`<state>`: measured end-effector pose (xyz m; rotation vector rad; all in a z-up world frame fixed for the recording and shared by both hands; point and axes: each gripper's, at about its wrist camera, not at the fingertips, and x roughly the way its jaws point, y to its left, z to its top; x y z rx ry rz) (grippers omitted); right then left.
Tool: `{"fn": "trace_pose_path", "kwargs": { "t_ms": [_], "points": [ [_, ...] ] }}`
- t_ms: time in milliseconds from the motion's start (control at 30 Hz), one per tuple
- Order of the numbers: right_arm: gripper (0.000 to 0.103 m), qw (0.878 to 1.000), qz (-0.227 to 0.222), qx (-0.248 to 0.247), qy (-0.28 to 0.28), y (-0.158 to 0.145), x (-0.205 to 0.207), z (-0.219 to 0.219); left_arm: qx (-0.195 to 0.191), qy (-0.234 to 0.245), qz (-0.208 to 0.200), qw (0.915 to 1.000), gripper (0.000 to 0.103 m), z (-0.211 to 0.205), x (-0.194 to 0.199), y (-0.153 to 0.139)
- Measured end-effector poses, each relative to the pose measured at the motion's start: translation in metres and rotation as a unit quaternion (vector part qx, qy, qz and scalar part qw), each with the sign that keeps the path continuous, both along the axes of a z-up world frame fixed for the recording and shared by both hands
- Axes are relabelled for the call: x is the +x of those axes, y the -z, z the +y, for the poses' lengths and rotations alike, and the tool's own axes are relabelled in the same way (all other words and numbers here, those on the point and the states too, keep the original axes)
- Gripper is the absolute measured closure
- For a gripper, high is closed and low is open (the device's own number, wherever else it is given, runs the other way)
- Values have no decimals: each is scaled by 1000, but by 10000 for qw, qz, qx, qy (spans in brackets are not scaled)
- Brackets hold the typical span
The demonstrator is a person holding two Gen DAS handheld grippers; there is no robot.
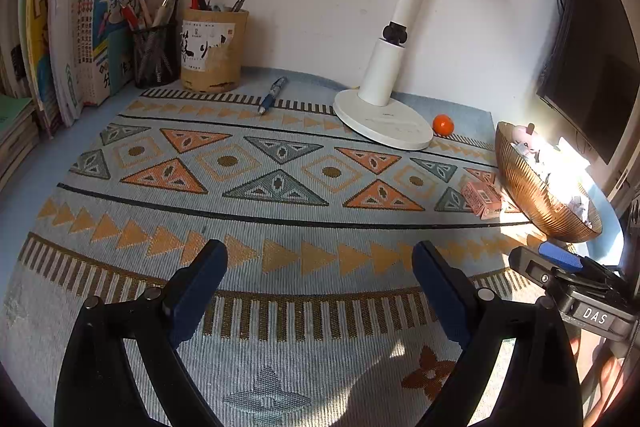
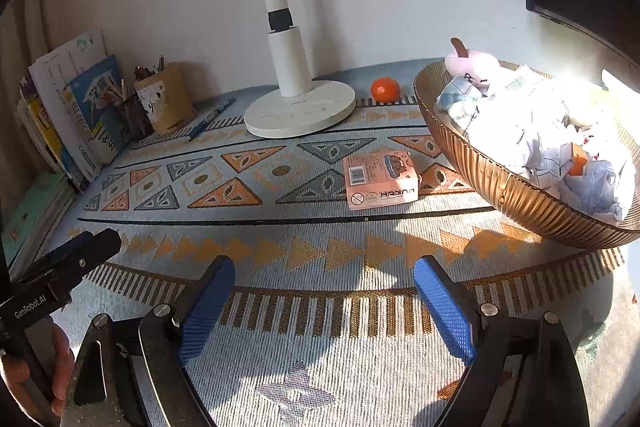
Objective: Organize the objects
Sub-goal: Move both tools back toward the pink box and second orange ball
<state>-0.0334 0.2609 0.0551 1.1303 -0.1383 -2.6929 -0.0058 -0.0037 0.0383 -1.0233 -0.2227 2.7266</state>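
Observation:
A blue pen [image 1: 273, 94] lies loose on the patterned mat near the brown pen holder [image 1: 213, 50]; it also shows in the right wrist view [image 2: 211, 117]. A pink box [image 2: 380, 179] lies beside the copper bowl [image 2: 500, 183]; the box also shows in the left wrist view [image 1: 481, 199]. A small orange [image 2: 385, 89] sits by the lamp base; it also shows in the left wrist view [image 1: 443, 125]. My left gripper [image 1: 320, 267] is open and empty over the mat's near part. My right gripper [image 2: 325, 279] is open and empty, short of the pink box.
A white desk lamp [image 1: 382, 117] stands at the back. Books [image 1: 72, 27] lean at the left beside a black mesh pen cup [image 1: 154, 55]. The bowl [image 1: 532, 195] holds crumpled paper and a pink plush [image 2: 476, 65]. A dark monitor [image 1: 592, 51] hangs at the right.

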Motion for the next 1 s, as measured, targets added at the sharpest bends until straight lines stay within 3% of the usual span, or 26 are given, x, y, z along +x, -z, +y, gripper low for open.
{"fn": "trace_pose_path", "kwargs": {
  "t_ms": [167,300,400,500,733,833,900,933,1000],
  "points": [
    [13,9912,-1022,-780,300,5,-32,10,11,42,-39,10000,10,0,0,1],
    [13,9929,-1004,-96,637,2,-59,5,25,107,-41,9999,10,1,2,0],
    [13,9898,-1115,-531,713,9,-73,9,13,163,-23,9999,10,2,3,-1],
    [13,9903,-962,-210,976,8,-89,3,-7,188,-30,9998,10,3,3,-1],
    [12,9884,-939,-299,1157,13,-130,-7,32,255,-47,9997,10,3,3,0],
    [11,9893,-855,69,1176,15,-136,-18,53,276,-61,9996,10,2,3,0],
    [20,9892,-798,493,1131,17,-132,-26,50,280,-57,9996,10,2,3,0],
    [30,9887,-757,658,1116,16,-128,-27,64,294,-57,9995,10,2,3,0],
    [38,9890,-714,728,1068,15,-122,-25,5,304,-60,9995,10,4,1,-1]
  ]
}}
